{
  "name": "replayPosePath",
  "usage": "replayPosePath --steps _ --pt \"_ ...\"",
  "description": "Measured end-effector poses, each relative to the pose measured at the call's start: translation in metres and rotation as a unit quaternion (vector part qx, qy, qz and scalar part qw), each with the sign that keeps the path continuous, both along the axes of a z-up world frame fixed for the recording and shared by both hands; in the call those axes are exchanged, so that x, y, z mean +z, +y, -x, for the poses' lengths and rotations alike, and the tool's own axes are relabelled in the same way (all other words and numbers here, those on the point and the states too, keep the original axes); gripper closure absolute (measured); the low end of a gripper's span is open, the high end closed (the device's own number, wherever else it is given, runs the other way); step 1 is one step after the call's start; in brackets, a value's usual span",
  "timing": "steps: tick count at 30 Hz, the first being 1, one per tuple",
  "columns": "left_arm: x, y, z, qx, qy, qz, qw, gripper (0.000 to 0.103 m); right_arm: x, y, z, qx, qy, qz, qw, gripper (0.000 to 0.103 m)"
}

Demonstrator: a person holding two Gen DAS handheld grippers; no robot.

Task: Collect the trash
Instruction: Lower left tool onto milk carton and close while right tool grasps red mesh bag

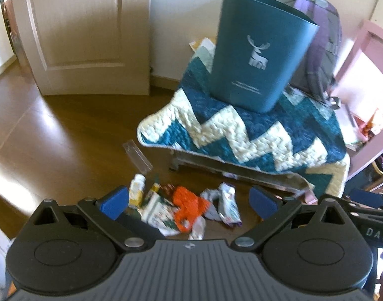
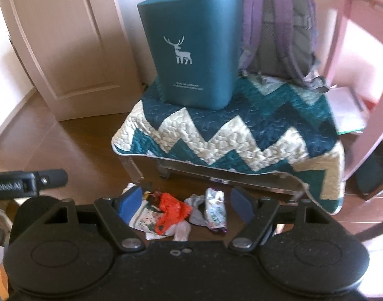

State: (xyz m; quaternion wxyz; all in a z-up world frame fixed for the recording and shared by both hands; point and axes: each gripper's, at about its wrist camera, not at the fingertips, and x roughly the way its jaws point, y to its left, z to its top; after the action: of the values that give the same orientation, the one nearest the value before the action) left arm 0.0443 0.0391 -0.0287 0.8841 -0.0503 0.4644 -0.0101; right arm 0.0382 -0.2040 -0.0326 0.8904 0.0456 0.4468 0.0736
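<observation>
Both your grippers, left (image 1: 188, 202) and right (image 2: 186, 202), hang with jaws released and empty over the trash (image 2: 181, 213) on the floor (image 1: 53, 138). The foil wrapper (image 2: 216, 212) lies lengthwise, nearer your right jaws. Beyond, the bin (image 2: 194, 57) stands upright on the quilted surface (image 2: 241, 130).

Left hand-held gripper (image 1: 188, 202): black linkage arms running off two round black housings, silver pivot screws showing, blue pads (image 1: 115, 202) sitting on the fingertips, grey ribbed body with a small logo. Right hand-held gripper (image 2: 185, 204): same black build, blue pads (image 2: 129, 205), dust speckling the body. White lettering showing on each gripper's side.
</observation>
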Motion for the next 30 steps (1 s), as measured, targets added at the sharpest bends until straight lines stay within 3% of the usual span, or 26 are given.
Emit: replayPosePath --steps 7,15,22,26,30 --pt "-0.015 0.039 -0.066 0.011 -0.033 -0.035 0.9988 0.000 -0.043 0.002 -0.056 0.023 0.026 -0.021 0.999 0.025" --pt "-0.071 0.081 -0.145 -0.019 -0.032 -0.061 0.9974 0.000 -0.107 0.016 -0.112 0.060 0.053 0.005 0.997 0.025" --pt "-0.171 0.114 -0.193 -0.036 0.030 -0.077 0.9960 0.000 -0.180 0.048 -0.149 0.103 0.091 0.020 0.990 0.025" --pt "-0.238 0.132 -0.209 -0.025 0.066 -0.063 0.9955 0.000 -0.223 0.075 -0.170 0.143 0.121 0.040 0.981 0.025" --pt "-0.297 0.138 -0.220 -0.027 0.088 -0.090 0.9917 0.000 -0.263 0.101 -0.187 0.180 0.144 0.067 0.971 0.025"
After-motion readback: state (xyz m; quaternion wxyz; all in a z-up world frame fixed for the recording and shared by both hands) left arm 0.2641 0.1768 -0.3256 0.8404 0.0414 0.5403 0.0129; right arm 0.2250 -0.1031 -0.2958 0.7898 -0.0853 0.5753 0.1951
